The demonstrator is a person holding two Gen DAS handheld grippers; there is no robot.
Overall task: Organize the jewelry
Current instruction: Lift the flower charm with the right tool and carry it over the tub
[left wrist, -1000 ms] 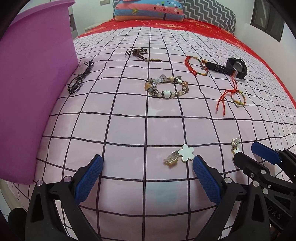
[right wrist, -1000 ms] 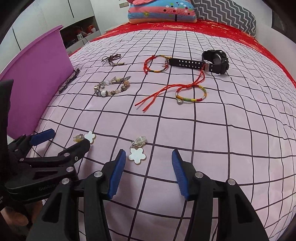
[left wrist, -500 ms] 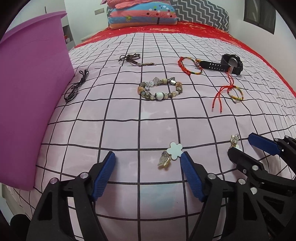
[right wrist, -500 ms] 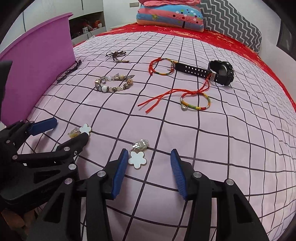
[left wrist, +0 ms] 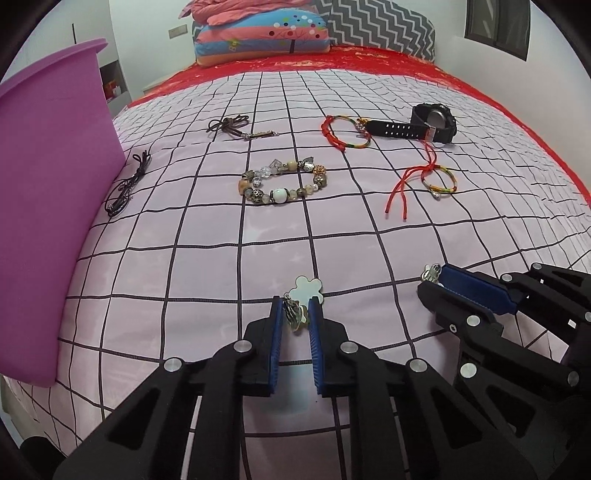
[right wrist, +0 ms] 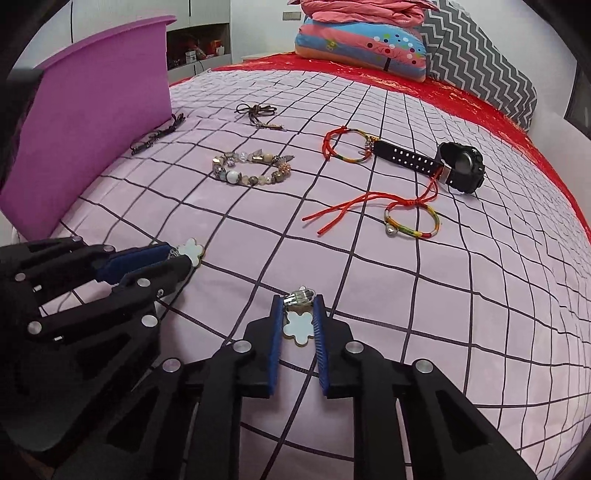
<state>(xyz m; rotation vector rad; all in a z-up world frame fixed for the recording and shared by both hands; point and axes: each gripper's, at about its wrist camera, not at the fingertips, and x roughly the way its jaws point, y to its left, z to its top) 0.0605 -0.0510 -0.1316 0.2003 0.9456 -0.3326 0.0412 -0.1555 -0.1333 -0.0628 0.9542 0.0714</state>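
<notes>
1. The left gripper [left wrist: 295,314] had just been closing, and its blue fingers [left wrist: 276,332] were clamped on the clip of a flower-shaped earring [left wrist: 302,301] lying on the checked bedspread [left wrist: 184,277].
2. The right gripper [right wrist: 298,325] had likewise just been closing; its fingers [right wrist: 275,332] pressed against both sides of the second flower earring [right wrist: 298,325], which lay flat on the bedspread just beside the first.
3. Farther up the bed lay a beaded bracelet [left wrist: 284,181], a woven bracelet with red cords [left wrist: 436,181], a red string bracelet [left wrist: 345,131] touching a black wristwatch [left wrist: 424,123], and a brown cord necklace [left wrist: 236,127].
4. A thin black cord [left wrist: 127,184] lay near the wall of a purple bin [left wrist: 48,184] at the left edge of the bed.
5. Striped and zigzag pillows [left wrist: 288,33] were stacked at the head, on a red sheet [left wrist: 332,61].
</notes>
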